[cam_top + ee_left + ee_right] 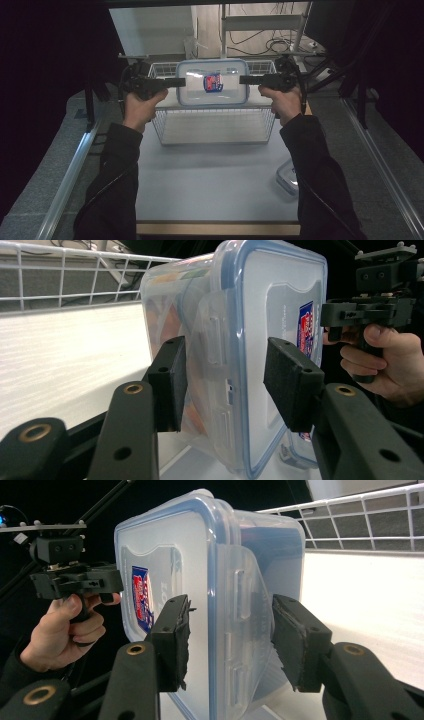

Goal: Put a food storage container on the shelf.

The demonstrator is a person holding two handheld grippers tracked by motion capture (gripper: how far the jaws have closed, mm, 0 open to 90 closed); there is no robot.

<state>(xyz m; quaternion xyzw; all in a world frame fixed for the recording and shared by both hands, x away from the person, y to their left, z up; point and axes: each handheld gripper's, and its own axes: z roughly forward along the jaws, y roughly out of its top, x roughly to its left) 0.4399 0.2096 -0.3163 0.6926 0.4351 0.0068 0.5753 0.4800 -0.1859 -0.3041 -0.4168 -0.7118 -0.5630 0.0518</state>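
A clear lidded box (240, 355) is running off the bottom edge between the left tongs (225, 385), its contents blurring behind frosted plastic. Its label (213, 81) is printing too small to read, and beside the right tongs (230, 640) sleeves are covering a second lid (287, 176).

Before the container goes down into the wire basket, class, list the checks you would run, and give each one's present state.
1. Left hand-held gripper pads straddle the plastic container at its end clip: ok.
2. Right hand-held gripper straddles the opposite end: ok.
3. Pads pressing firmly on both sides: cannot tell.
4. Blue-rimmed lid seated all round: ok as far as visible.
5. Container above the wire basket: ok.
6. Second container at the table's right edge, away from the path: ok.
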